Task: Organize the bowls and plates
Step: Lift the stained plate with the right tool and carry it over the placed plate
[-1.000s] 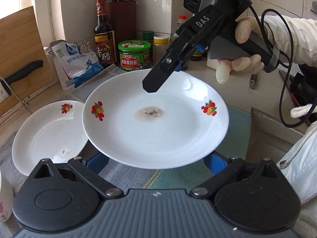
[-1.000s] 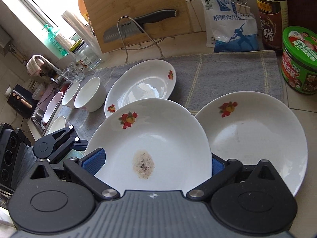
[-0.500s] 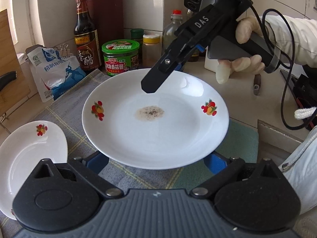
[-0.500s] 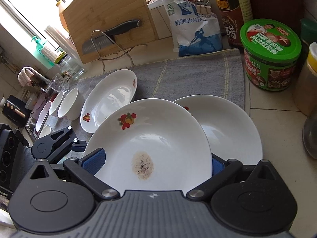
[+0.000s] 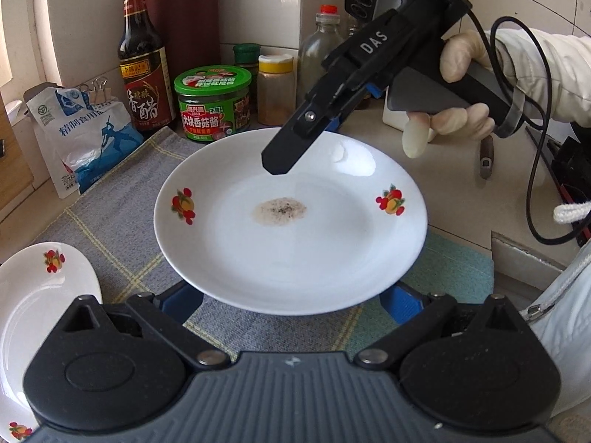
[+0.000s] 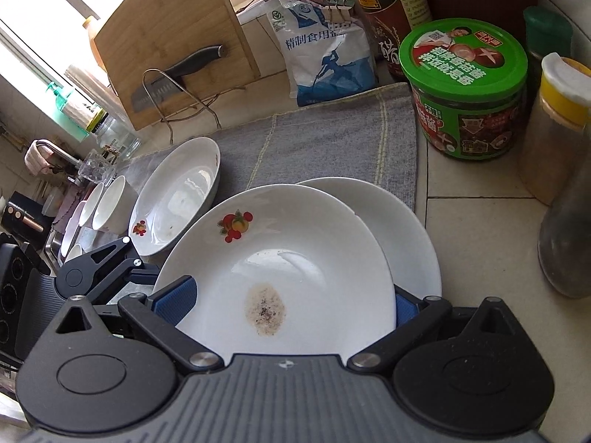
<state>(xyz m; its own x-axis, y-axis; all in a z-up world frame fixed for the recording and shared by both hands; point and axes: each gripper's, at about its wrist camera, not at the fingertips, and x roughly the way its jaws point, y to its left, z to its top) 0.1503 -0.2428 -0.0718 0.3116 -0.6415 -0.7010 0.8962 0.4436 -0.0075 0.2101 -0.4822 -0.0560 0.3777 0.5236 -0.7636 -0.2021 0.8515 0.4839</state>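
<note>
I hold a stained fruit-print plate (image 5: 291,229) level w/ both tongs, left (image 5: 291,301) & right (image 6: 284,304) each clamped on opposite rims, hovering above another plate (image 6: 410,236) on the table to stack it.

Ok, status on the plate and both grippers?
Left gripper, right gripper: jaws wide at opposite rims of stained plate, grip unclear. Plate raised, partly over second plate. No obstruction seen.

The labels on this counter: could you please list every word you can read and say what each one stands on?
"DAS": on the right gripper.
"香醋": on the dark vinegar bottle.
"大块香菇酱": on the green-lidded jar.
"精制食用": on the white and blue bag; the rest is cut off by a fold.
Smaller print on the bottle, jar and bag is too small to read.
</note>
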